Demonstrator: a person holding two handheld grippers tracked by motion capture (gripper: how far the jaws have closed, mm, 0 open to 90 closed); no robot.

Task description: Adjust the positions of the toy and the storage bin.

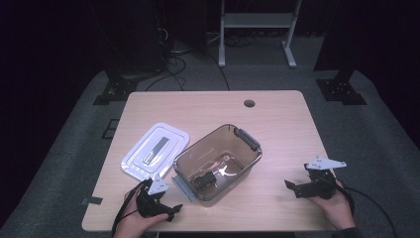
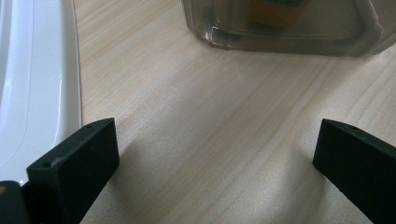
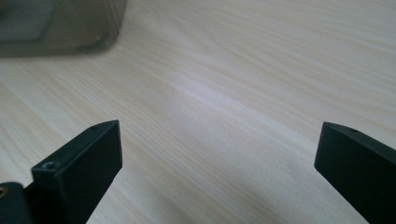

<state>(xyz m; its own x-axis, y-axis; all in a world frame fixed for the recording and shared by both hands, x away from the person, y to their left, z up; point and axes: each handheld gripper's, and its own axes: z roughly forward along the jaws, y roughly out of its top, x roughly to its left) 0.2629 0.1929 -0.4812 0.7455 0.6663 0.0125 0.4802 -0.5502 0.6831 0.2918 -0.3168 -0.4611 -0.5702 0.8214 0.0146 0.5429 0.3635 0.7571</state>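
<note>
The table (image 1: 277,114) carries a clear box (image 1: 218,162) near its middle, turned at an angle, with its white lid (image 1: 156,151) lying flat just beside it on the left. Inside the box rests a small dark object (image 1: 205,179), too dim to name. The left gripper (image 1: 163,208) sits low at the table's near edge, close to the box's near corner and the lid, jaws spread wide and holding nothing. The right gripper (image 1: 297,187) waits well apart on the right, equally wide and empty. I'd judge the lid goes on next: take it by one edge, lift it level, and steady the box with the other gripper.
</note>
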